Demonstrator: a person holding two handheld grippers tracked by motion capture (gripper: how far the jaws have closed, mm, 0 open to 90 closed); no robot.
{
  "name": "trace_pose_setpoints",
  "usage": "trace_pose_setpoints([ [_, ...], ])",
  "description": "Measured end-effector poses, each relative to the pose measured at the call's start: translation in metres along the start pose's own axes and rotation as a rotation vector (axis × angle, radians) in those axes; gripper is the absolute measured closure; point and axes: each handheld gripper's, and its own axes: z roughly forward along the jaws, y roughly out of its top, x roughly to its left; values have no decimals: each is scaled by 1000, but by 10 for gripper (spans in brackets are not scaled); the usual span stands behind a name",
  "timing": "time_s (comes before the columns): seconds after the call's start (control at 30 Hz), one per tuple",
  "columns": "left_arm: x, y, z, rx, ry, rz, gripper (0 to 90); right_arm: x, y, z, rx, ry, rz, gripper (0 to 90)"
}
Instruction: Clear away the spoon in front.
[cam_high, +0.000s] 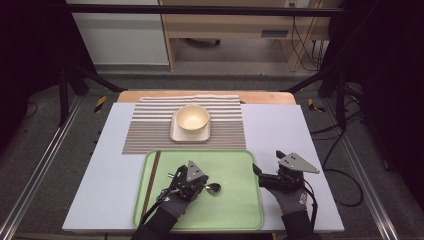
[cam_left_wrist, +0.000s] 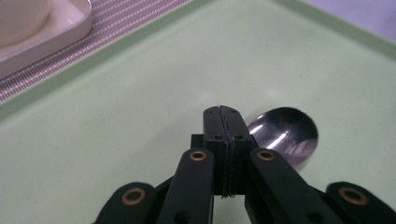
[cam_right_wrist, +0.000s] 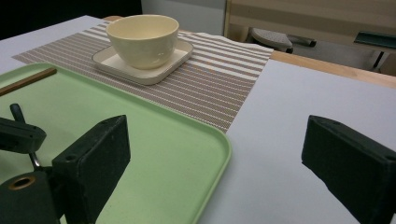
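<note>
Left tongs (cam_left_wrist: 225, 122) pressed together on tray (cam_left_wrist: 116, 116), spoon (cam_left_wrist: 286, 133) apparently pinched by its handle; right tongs (cam_right_wrist: 219, 158) spread; risk: thin handle slipping free on lifting.

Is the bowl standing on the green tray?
No. The bowl stands on a small plate on the striped mat, beyond the tray.

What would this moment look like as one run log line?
left gripper: shut, over spoon handle on tray | spoon: bowl visible beside jaws | right gripper: open, empty, at tray's right edge
</note>
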Motion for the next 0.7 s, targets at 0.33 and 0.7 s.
trace_pose_setpoints([
  [0.33, 1, -3, 8, 64, -11, 21, 894, 0, 0, 0, 1, 1, 0, 82],
  [0.7, -2, -12, -2, 81, -59, 70, 894, 0, 0, 0, -1, -1, -1, 81],
])
